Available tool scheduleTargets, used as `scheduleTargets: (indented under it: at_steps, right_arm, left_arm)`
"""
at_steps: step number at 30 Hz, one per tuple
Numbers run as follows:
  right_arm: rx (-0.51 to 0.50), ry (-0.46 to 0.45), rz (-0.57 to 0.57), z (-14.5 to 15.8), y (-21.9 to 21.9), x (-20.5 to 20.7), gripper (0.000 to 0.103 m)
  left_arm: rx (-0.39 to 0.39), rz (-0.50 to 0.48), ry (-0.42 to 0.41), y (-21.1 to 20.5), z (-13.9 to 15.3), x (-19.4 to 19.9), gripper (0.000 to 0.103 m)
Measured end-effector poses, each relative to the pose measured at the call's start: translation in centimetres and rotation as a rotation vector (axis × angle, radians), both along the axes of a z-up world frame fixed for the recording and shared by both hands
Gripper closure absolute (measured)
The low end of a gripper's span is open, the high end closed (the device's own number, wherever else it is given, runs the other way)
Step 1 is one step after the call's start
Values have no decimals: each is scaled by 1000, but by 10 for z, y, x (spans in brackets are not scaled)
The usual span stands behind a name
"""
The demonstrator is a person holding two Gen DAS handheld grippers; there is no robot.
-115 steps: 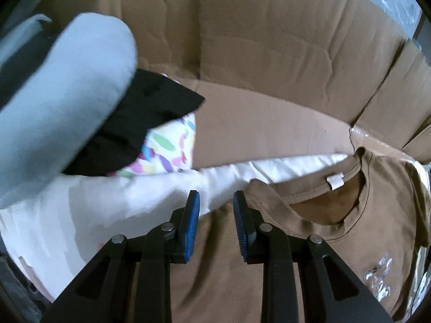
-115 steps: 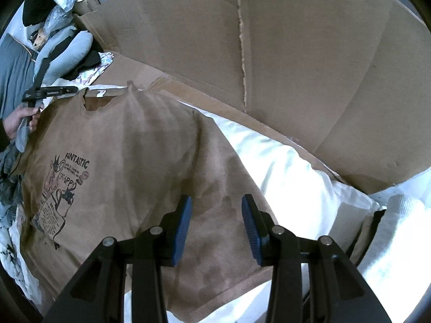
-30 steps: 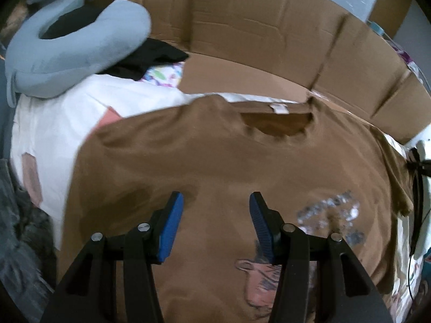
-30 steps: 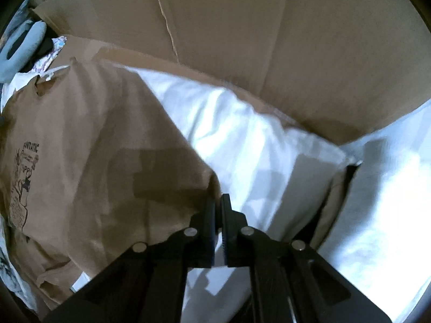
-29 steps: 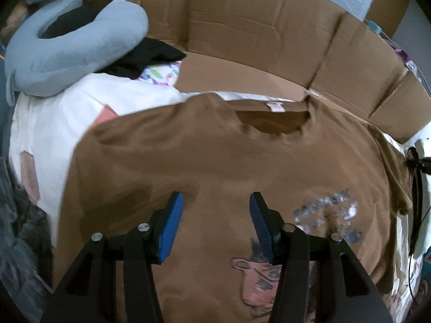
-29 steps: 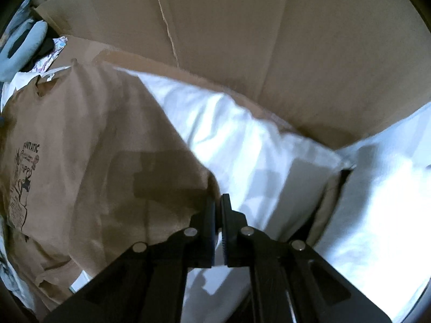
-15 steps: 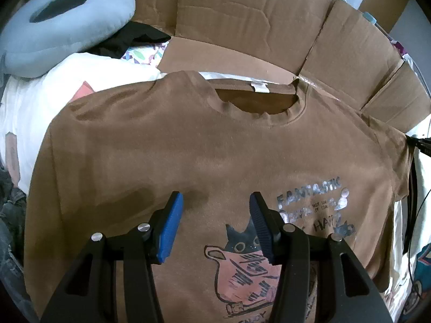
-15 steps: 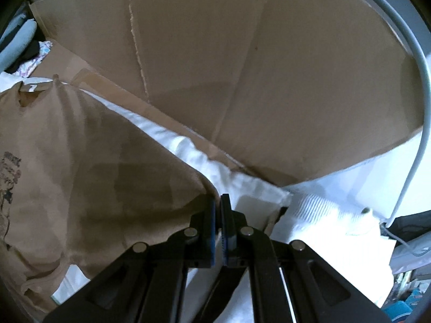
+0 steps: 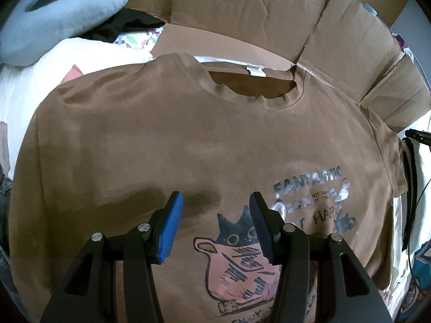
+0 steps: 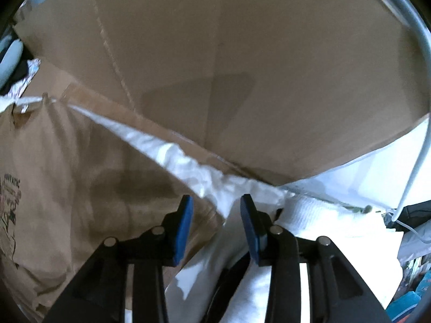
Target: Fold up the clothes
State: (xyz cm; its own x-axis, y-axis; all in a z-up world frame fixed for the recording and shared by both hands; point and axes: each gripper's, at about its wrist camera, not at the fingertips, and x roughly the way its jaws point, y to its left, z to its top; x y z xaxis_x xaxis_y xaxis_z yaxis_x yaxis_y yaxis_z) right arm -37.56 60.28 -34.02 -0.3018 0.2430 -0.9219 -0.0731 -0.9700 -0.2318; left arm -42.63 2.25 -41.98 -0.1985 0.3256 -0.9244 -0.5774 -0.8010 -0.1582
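A brown T-shirt [image 9: 167, 134] with a cat print and the word FANTASTIC lies spread face up on white bedding, collar towards the cardboard. My left gripper [image 9: 215, 215] is open and empty above the shirt's chest, left of the print. In the right wrist view the shirt [image 10: 67, 167] fills the left side, its sleeve edge lying just under my right gripper [image 10: 215, 218], which is open and holds nothing.
Brown cardboard walls [image 9: 242, 13] stand behind the shirt and also show in the right wrist view [image 10: 215, 67]. A light blue neck pillow [image 9: 62, 8] and a black garment [image 9: 129, 24] lie at the far left. White bedding [image 10: 336, 242] and a white tube [image 10: 414, 134] are at the right.
My right gripper was shut on the shirt's sleeve edge half a second ago; now it has opened and let go. My left gripper stayed open and drew back, showing more of the print.
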Motion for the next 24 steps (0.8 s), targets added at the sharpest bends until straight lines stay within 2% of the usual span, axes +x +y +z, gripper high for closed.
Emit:
scheduleTargets:
  at_steps: [10,18,19,21,24]
  right_arm:
    - [39,-77,7,-42,-4,-7,69]
    - [3,-110,1,-55,1,-2,67]
    - [-3,-113,2,-54,1,-2,70]
    - [-17,-119,5,-51,1,-2,95]
    - [-19,-98,20,-38,-4,1,99]
  left_arm:
    - [-5,-13,-7,3,-5,3,51]
    - [-8,-14,-22,3,-12,5,51]
    - [-9,-18,-23,3,-12,6,51]
    - [-11,-27,-21,4,-11,8,51]
    - [-10,-27,-20,4,-10,9,51]
